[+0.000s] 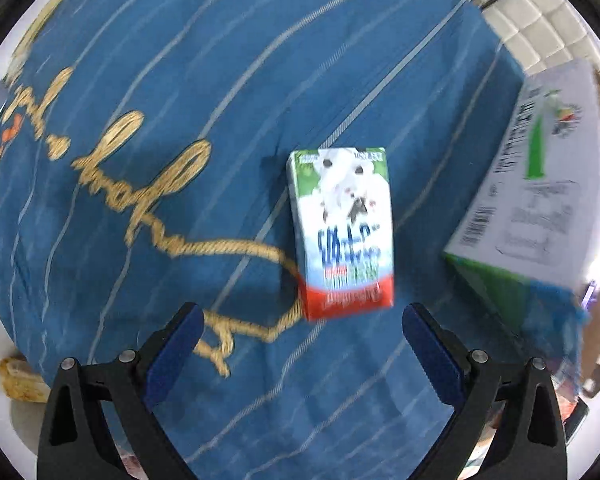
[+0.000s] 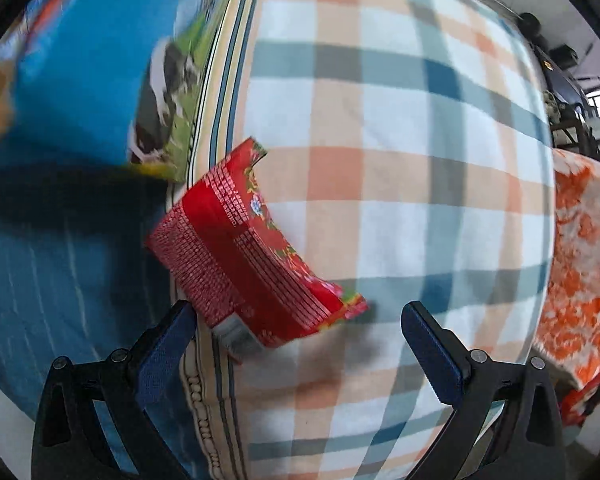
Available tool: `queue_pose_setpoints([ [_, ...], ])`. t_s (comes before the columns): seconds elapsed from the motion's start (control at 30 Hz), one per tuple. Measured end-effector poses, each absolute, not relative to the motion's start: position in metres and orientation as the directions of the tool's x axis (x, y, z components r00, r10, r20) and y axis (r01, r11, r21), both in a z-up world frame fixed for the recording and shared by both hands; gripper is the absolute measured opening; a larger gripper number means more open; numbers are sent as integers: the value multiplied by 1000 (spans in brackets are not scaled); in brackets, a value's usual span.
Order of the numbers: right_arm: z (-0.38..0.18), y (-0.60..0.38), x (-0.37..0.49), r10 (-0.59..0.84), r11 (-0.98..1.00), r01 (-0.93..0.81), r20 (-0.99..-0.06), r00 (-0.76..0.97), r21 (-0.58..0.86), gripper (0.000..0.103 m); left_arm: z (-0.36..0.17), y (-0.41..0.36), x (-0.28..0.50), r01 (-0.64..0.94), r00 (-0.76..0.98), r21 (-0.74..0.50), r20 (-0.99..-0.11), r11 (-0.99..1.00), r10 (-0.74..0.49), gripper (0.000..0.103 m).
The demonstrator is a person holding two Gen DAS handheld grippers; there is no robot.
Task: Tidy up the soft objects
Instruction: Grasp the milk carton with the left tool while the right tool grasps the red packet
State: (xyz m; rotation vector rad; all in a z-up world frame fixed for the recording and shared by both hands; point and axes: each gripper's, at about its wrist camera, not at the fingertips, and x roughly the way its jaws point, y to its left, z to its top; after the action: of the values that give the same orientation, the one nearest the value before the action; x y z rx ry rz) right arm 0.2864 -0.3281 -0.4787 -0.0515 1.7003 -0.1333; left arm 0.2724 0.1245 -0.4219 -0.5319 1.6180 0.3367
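- Tissue pack [image 1: 342,232] lies flat on the blue cloth [image 1: 180,60], just beyond the left gripper [image 1: 300,320], whose fingers stand wide and empty.
- Red packet [image 2: 252,252] rests against the checked pillow [image 2: 400,140], near the right gripper [image 2: 298,320], also wide and empty.
- A large carton [image 1: 540,184] stands at the right.

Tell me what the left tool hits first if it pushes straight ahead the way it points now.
Most likely the small milk carton, lying on the blue blanket just ahead of the open left tool, roughly centred between its fingers. Depth is unclear in this blurred view, so it could meet the blanket first.
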Motion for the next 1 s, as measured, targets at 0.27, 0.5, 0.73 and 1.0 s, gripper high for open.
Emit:
queue_pose_setpoints([
  [0.27, -498, -327, 293, -60, 996, 52, -987, -151, -69, 103, -450, 114, 285, -505, -138, -90, -973, 858, -183, 102],
  [0.5, -501, -342, 288, -36, 993, 107, -990, -139, -51, 103, -462, 103, 285, -467, -165, -68, -973, 882, -162, 99],
  [0.73, -507, -360, 278, 20, 988, 156, -991, -130, 0, 103, -441, 91, 288, -405, -121, -55, -986, 913, -113, 49],
  [1.0, -505, -354, 271, -11, 994, 110, -994, -105, -23, 72, -427, 67, 255, -299, -67, -14, -997, 954, -35, 49],
])
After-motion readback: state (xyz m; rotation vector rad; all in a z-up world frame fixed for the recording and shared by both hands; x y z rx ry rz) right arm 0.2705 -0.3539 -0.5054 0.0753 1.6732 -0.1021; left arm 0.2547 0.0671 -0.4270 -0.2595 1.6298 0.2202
